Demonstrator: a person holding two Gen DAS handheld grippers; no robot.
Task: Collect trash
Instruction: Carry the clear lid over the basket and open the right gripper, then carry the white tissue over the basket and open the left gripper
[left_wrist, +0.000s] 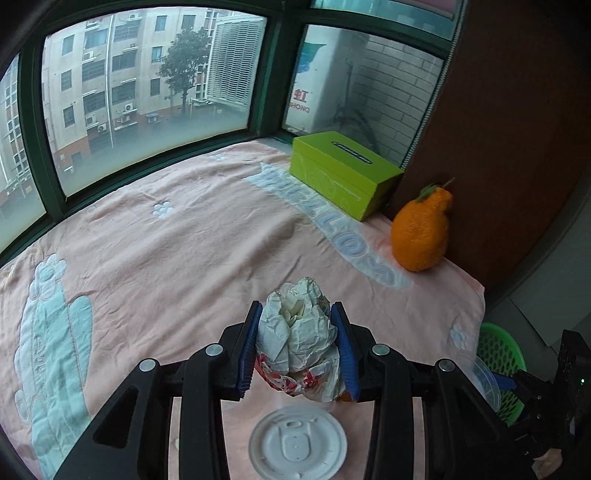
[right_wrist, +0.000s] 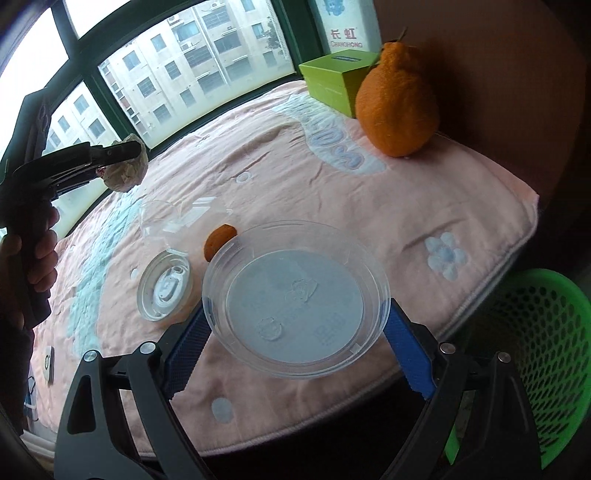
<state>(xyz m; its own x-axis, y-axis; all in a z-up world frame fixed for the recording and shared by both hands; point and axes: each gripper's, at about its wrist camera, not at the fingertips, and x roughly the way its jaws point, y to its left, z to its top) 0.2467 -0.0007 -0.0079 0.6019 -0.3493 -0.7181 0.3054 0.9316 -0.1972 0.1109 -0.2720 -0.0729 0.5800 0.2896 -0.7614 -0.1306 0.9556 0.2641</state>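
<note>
Clear plastic forms the round shallow lid (right_wrist: 295, 299) that the right gripper (right_wrist: 297, 347) clamps between its blue pads, tilted, with its hollow side toward the camera, above the near edge of the pink towel-covered table (right_wrist: 332, 206). The green mesh plastic basket (right_wrist: 546, 354) stands below the table's right edge; I cannot tell its contents. The left gripper (left_wrist: 298, 347) is closed on a crumpled white paper ball (left_wrist: 297, 332), its long axis upright, held above the table. Under it lies a white round cup lid (left_wrist: 297, 441), flat. A small orange peel piece (right_wrist: 219, 240) lies beside a clear plastic cup (right_wrist: 162, 221) on its side. Farther stand a bumpy orange citrus fruit (left_wrist: 421, 232) and a green tissue box (left_wrist: 343, 173).
</note>
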